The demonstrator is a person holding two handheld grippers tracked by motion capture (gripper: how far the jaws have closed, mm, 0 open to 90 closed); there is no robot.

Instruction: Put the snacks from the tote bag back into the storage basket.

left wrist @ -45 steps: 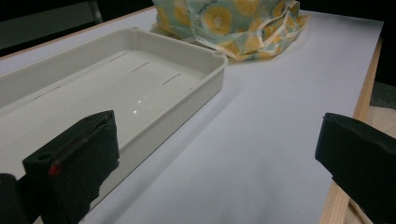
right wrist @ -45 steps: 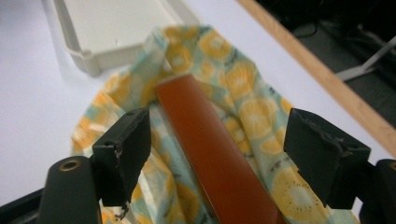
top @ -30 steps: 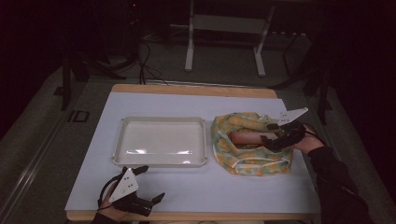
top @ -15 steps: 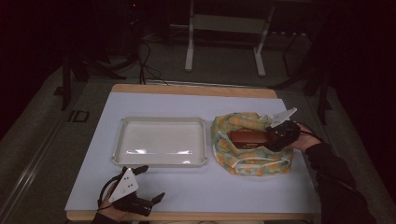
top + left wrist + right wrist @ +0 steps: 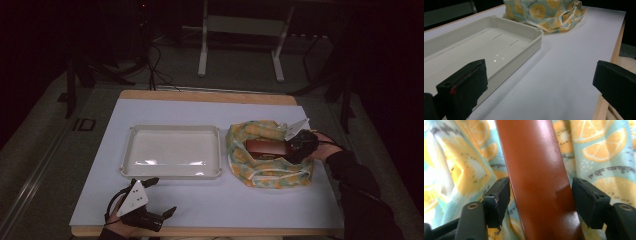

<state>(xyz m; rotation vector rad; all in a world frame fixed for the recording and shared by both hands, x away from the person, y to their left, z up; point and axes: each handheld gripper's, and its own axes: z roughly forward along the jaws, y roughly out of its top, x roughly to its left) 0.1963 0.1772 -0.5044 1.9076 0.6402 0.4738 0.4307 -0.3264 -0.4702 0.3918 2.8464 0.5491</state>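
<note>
As my right gripper's (image 5: 540,195) fingers have just been closing around the brown case (image 5: 536,170) without yet clamping it, lifting it from the fruit-print bag (image 5: 270,172) waits; left gripper (image 5: 162,197) idles released.

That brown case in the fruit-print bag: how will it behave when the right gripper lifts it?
The brown case looks rigid, with straight edges, so it should lift without sagging. Its glossy face hints it may slip between the right gripper pads, which straddle it with small gaps. The soft fruit-print bag bunched around it may drag or catch.
</note>
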